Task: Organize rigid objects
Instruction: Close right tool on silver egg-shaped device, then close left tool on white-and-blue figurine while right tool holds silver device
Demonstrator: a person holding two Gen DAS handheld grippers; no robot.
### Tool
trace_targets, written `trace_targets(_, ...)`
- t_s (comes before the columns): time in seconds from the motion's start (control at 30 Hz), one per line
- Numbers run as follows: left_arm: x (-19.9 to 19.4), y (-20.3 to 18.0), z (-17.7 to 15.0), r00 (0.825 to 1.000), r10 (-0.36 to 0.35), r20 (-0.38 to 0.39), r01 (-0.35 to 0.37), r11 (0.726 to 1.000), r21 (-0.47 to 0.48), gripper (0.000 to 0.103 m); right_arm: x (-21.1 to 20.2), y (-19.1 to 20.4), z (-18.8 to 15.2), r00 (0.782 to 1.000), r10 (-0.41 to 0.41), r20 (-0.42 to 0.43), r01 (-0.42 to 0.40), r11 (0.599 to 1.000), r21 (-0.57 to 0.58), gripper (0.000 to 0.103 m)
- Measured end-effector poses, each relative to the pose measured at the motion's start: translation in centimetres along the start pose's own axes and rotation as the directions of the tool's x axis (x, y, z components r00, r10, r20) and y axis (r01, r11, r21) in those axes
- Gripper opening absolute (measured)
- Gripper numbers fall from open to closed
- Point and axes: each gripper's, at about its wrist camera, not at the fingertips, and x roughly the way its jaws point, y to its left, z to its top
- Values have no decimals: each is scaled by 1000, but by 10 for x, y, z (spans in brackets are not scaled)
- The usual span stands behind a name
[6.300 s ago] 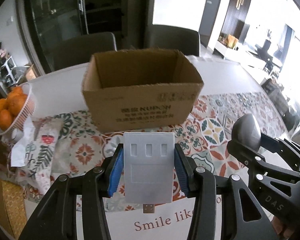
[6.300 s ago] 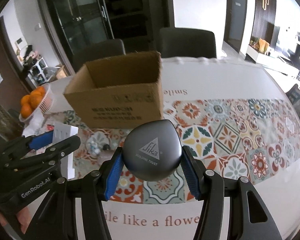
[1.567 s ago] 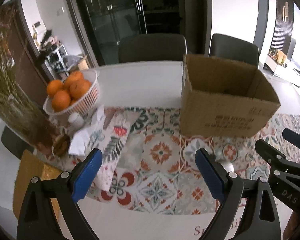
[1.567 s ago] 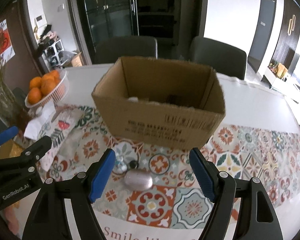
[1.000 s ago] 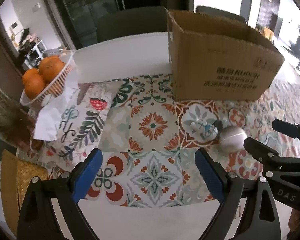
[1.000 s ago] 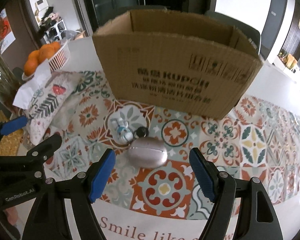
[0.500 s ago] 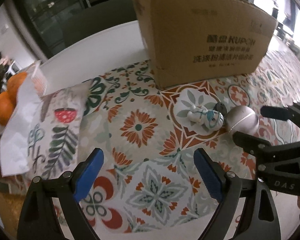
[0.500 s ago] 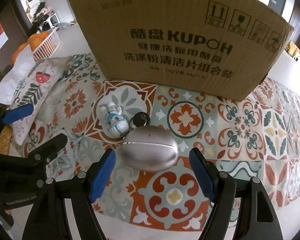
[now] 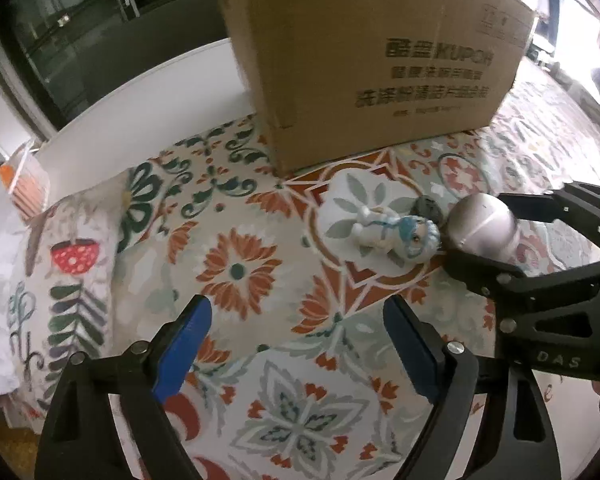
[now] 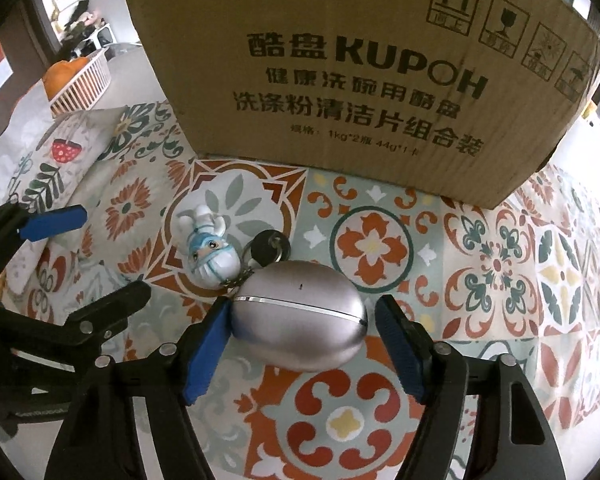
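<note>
On the tiled cloth [image 10: 496, 264] in front of the box [image 10: 340, 80], the silver case [image 10: 298, 320] lies on its side between the right tool's [image 10: 302, 344] blue pads, and those jaws are closing in on it: the left pad looks to be at the case's end, the right pad is a sliver clear, so no grip. A chain runs from the case to a black ring [image 10: 269, 246] and the little figure [image 10: 210, 256], which lies just beside the case on a leaf tile. Over on the left tool [image 9: 296, 350], the jaws are wide but narrowing, with only bare cloth between them (the figure [image 9: 396, 234] sits ahead and to its right). A leafy pouch [image 9: 60, 280] lies at the far left of the counter [image 9: 160, 100], near an orange basket [image 10: 82, 76]
</note>
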Motion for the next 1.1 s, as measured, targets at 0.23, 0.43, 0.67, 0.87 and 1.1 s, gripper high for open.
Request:
trace_targets(0.23,2,-15,8,998,-58,17,57,996,64,88,-13,-16,-10,999,-32,35,31,999,25,66)
trace_targets(0.43,7,-30,21,995,-101,24,98,989,112,87,-22,-36,-18,997,-66,41,63,995,82,66)
trace_targets(0.67,22,-40,40,990,-141,8,139,981,132,81,-24,-56,-19,995,-94,33,89,988,128,66)
trace_targets(0.87,25,-43,45,985,-173,13,171,979,115,55,-26,-74,-19,995,-94,30,88,982,166,66)
trace_targets(1.1,21,-39,43,985,-172,21,170,982,86,55,-29,-81,-17,997,-73,29,67,983,169,66)
